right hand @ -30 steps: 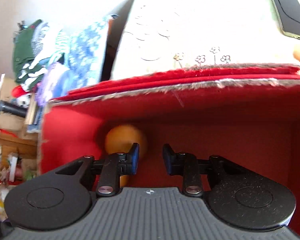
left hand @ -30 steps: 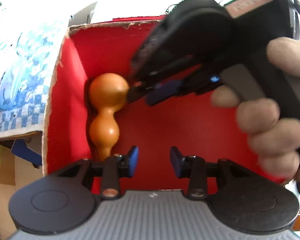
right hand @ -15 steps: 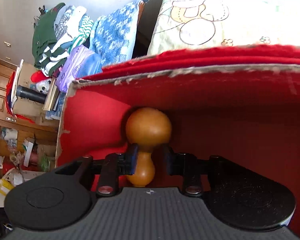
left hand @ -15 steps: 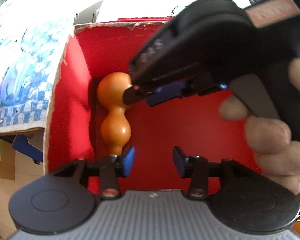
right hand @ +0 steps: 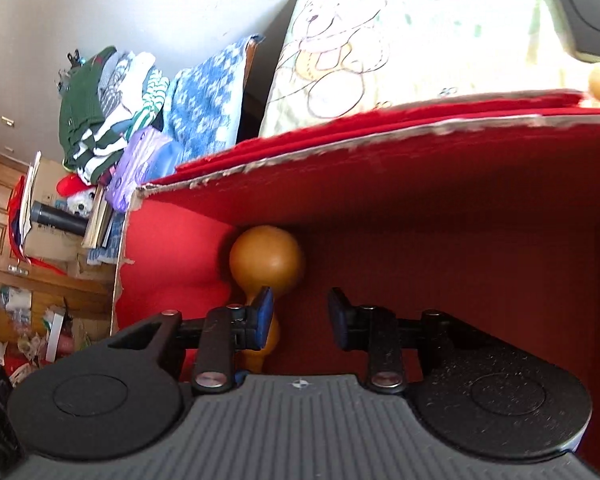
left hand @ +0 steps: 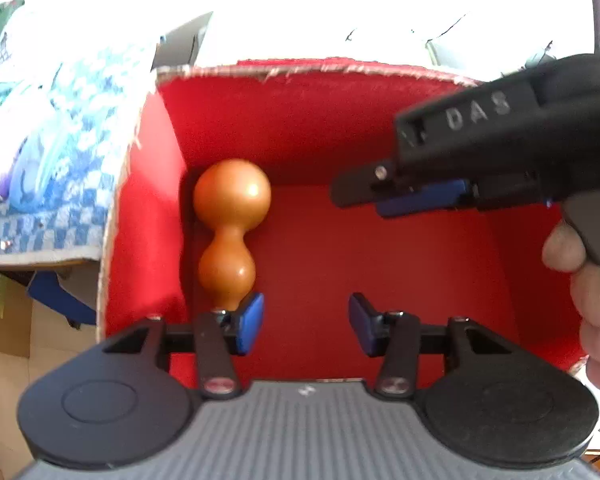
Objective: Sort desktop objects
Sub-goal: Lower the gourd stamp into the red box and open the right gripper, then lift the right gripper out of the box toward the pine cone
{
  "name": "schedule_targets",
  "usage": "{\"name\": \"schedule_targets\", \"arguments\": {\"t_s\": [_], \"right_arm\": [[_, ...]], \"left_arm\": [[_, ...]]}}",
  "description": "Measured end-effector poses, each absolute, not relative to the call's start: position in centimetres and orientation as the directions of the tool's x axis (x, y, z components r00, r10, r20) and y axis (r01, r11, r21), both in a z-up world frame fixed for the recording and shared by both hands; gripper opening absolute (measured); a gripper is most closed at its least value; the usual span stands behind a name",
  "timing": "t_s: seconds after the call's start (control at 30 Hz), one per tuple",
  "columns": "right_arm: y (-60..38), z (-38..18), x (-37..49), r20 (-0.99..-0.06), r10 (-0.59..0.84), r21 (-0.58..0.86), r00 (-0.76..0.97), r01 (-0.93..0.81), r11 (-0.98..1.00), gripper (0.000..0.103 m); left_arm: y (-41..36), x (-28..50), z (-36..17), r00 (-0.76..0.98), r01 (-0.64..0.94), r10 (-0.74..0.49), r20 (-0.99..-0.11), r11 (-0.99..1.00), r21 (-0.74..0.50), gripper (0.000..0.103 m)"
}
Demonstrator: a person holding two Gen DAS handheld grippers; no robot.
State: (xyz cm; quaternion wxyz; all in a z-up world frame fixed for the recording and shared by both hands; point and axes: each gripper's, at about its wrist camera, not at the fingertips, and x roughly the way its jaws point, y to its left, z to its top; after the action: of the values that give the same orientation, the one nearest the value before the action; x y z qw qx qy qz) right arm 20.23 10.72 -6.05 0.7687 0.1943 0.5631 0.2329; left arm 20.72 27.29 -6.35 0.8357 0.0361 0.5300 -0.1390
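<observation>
Gourd (left hand: 230, 232) (glossy, two-lobed) in felt-lined box (left hand: 340, 120)

The left black two-finger gripper with blue pads (left hand: 306, 322) points forward, its jaws spread wide with nothing between them. The right black two-finger gripper with blue pads (right hand: 300, 316) reaches in from the right, jaws likewise parted, gripped by a bare hand (left hand: 588, 280)
</observation>
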Motion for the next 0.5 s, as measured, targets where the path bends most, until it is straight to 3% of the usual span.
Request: {"name": "schedule_targets", "arguments": {"t_s": [0.27,0.5], "right_arm": [[8.4,-4.5,18.2,-0.721,0.619,0.605,0.310,-0.154,0.781,0.039],[4.5,-1.9,14.4,-0.565,0.726,0.710,0.392,-0.219,0.670,0.038]], "left_arm": [[25.3,15.0,-3.2,0.491,0.217,-0.161,-0.856,0.974,-0.058,0.051],[26.5,10.9,-0.6,0.583,0.171,-0.152,-0.798,0.983,-0.063,0.052]]}}
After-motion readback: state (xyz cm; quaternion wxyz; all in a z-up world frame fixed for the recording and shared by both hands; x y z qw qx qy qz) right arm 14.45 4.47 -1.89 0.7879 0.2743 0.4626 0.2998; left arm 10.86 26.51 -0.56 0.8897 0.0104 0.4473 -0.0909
